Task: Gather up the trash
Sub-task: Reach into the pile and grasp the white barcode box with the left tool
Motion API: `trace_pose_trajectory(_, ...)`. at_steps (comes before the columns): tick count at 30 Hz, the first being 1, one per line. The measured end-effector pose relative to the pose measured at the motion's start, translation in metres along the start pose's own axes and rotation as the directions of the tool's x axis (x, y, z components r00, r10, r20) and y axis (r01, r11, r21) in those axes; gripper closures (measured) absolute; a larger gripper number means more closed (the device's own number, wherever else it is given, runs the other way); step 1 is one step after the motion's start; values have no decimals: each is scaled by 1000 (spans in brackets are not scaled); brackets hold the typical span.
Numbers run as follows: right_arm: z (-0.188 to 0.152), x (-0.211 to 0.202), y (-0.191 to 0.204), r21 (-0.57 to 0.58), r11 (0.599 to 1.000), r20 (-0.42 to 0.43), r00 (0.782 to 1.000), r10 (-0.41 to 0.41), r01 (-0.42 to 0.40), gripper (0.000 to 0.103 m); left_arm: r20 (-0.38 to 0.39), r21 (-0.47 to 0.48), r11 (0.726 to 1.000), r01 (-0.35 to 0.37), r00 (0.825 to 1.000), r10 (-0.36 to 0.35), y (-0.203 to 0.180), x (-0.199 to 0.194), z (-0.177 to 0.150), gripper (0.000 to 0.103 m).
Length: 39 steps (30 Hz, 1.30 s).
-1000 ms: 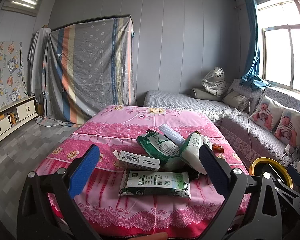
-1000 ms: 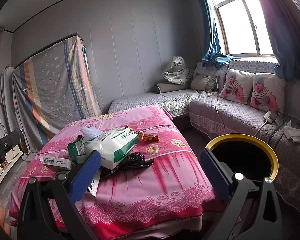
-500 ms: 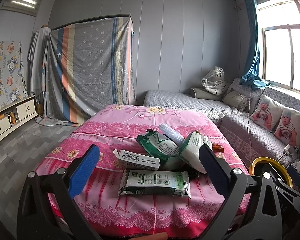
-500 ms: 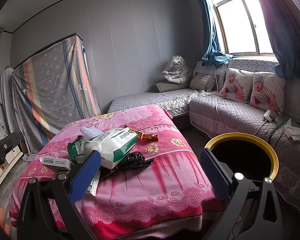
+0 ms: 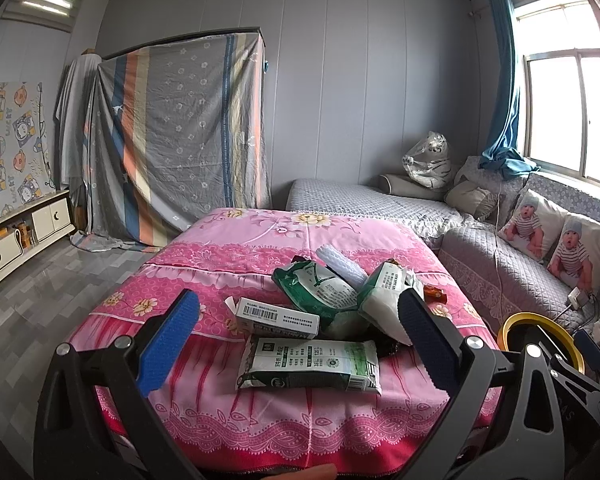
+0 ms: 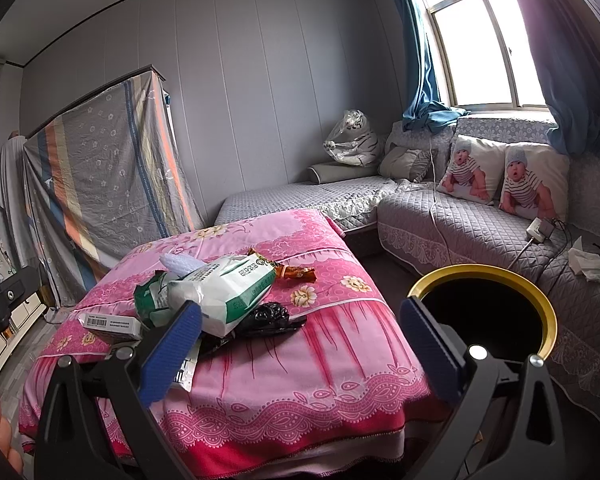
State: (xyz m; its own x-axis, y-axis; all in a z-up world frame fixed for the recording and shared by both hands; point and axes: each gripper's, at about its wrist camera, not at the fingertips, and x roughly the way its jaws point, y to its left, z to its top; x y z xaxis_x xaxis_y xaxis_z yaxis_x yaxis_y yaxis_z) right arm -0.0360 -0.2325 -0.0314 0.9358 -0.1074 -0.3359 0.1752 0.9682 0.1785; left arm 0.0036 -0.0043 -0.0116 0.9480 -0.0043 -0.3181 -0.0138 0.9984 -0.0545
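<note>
Hovering both claws, left claw [image 5: 296, 340] and right claw [image 6: 300, 344], spread apart, empty. Trash pile [image 5: 332, 312] lower centre on bed [image 5: 260, 248]; bin [image 6: 544, 308] lower right. I judge flat pack [image 5: 310, 364] light, crinkly, slippery; pinch near edge.

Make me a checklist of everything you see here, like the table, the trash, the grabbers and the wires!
Surface: pink floral cloth over a low table.
Job's things: flat white-green packet, barcode box, green pouch, white-green bag, black wrapper, orange wrapper, yellow-rimmed bin beside the table.
Clutter: crumpled tissues on the sofa.
Grippers: left hand-held gripper open, empty; right hand-held gripper open, empty.
Cables: charger and cord on the sofa.
Surroundings: window, baby-print cushions, draped wardrobe.
</note>
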Motion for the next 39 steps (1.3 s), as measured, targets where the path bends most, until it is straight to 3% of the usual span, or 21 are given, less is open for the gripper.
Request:
trace_pose_trajectory(6, 0, 0, -3, 12, 1000, 7, 1000, -16, 16, 7, -1, -10, 1000, 28, 1000, -28, 0, 0, -2, 8)
trace_pose_trajectory(13, 10, 7, -21, 44, 999, 17, 1000, -6, 5, 7, -30, -128, 978, 164, 985, -169, 22, 4, -14, 8)
trace_pose_trajectory(15, 16, 18, -28, 61, 997, -30, 999, 41, -40, 7, -21, -170, 954, 246, 967, -253, 27, 6, -20, 8)
trace_pose_trajectory(17, 21, 27, -34, 85, 993, -68, 994, 85, -79, 7, 16, -186, 889, 417, 906, -422, 26, 7, -27, 8)
trace_pose_trajectory(19, 24, 33, -39, 124, 988, -90, 991, 102, -91, 7, 45, -192, 775, 602, 795, -605, 23, 9, -29, 8)
trace_pose_trajectory(20, 24, 34, -40, 139, 985, -97, 989, 112, -98, 7, 54, -194, 727, 659, 747, -663, 21, 10, -30, 8)
trace_pose_trajectory(21, 24, 35, -42, 155, 982, -104, 987, 126, -109, 7, 57, -188, 693, 696, 713, -699, 18, 11, -30, 8)
trace_pose_trajectory(22, 22, 35, -41, 170, 978, -107, 985, 136, -117, 7, 55, -177, 700, 691, 718, -694, 17, 11, -29, 8)
trace_pose_trajectory(26, 22, 33, -35, 156, 974, -111, 977, 184, -166, 7, 113, -121, 760, 638, 770, -628, 32, 15, -13, 8)
trace_pose_trajectory(28, 20, 31, -31, 135, 973, -122, 972, 202, -185, 7, 142, -52, 826, 561, 823, -550, 50, 22, -5, 8)
trace_pose_trajectory(31, 19, 31, -30, 121, 975, -138, 970, 201, -185, 7, 107, 60, 887, 457, 881, -461, 78, 46, 1, 8)
trace_pose_trajectory(33, 18, 35, -33, 124, 976, -156, 968, 198, -180, 7, 65, 152, 888, 434, 892, -447, 91, 61, -2, 8)
trace_pose_trajectory(35, 17, 43, -33, 128, 975, -178, 963, 204, -183, 7, 12, 248, 866, 435, 892, -452, 102, 77, -8, 8)
trace_pose_trajectory(39, 15, 61, -32, 123, 977, -223, 954, 199, -175, 7, -100, 429, 791, 437, 893, -439, 111, 110, -29, 8)
